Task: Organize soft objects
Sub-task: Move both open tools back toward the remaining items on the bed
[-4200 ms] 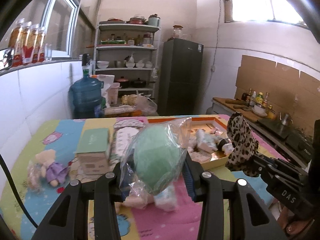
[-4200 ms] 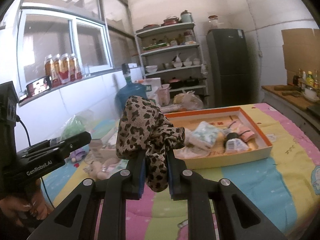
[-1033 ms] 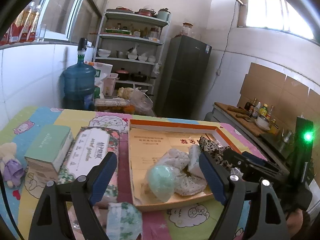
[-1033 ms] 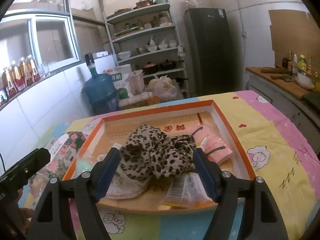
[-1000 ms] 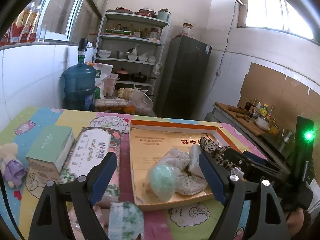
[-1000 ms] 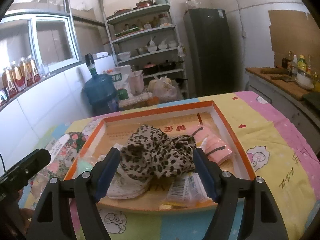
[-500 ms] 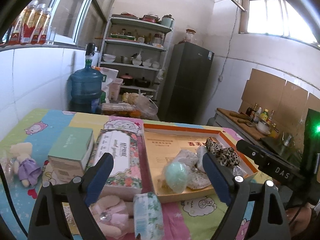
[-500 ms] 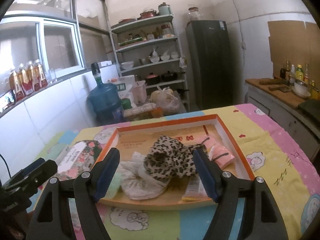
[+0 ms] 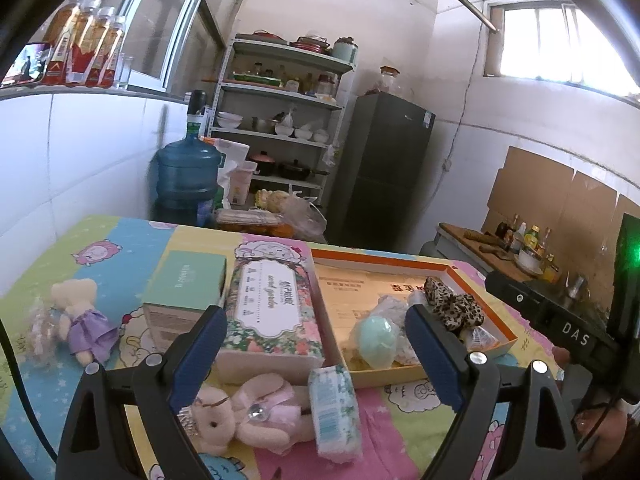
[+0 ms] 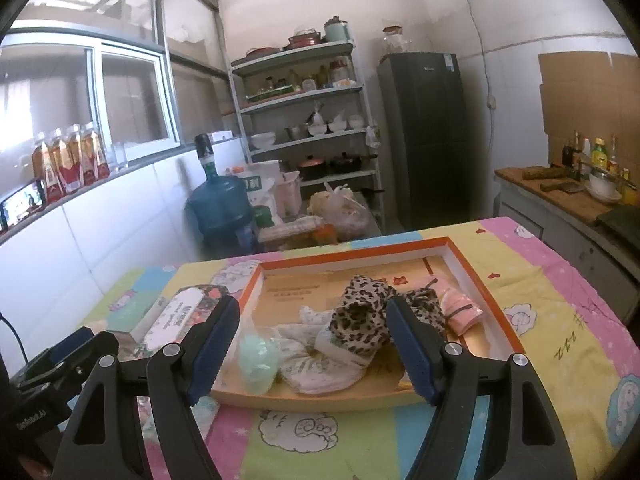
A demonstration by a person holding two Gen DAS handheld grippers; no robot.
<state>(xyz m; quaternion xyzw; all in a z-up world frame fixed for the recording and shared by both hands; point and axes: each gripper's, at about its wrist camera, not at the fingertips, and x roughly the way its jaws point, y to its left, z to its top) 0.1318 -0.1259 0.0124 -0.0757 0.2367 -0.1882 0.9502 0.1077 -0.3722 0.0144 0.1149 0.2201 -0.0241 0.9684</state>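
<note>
In the left wrist view, at the far left of the frame, a small plush bear in a purple dress (image 9: 78, 320) lies on the patterned tablecloth (image 9: 120, 240); to its right stands a green-lidded box (image 9: 184, 294), and just beside that a floral box (image 9: 272, 312); in the lower centre, between the blue pads, a pink plush rabbit (image 9: 248, 414) lies next to a green-printed tissue pack (image 9: 334, 412); the left gripper (image 9: 316, 360) is spread wide and grips nothing; right of centre the orange-rimmed tray (image 9: 400, 258) holds a mint-green ball in plastic wrap (image 9: 376, 340) and a leopard-print cloth (image 9: 452, 308), with pale wrapped items between them that are perhaps soft packets, too crumpled to tell; the other tool's black body crosses the right edge. In the right wrist view the floral box (image 10: 180, 316) sits at centre left; the right gripper (image 10: 314, 352) is likewise spread wide and empty, framing the tray (image 10: 360, 254); inside it, left to right, lie the mint-green ball (image 10: 258, 362), a white printed cloth (image 10: 316, 372), the leopard-print cloth (image 10: 362, 320) and a pink pouch (image 10: 460, 308) near the right rim.
</note>
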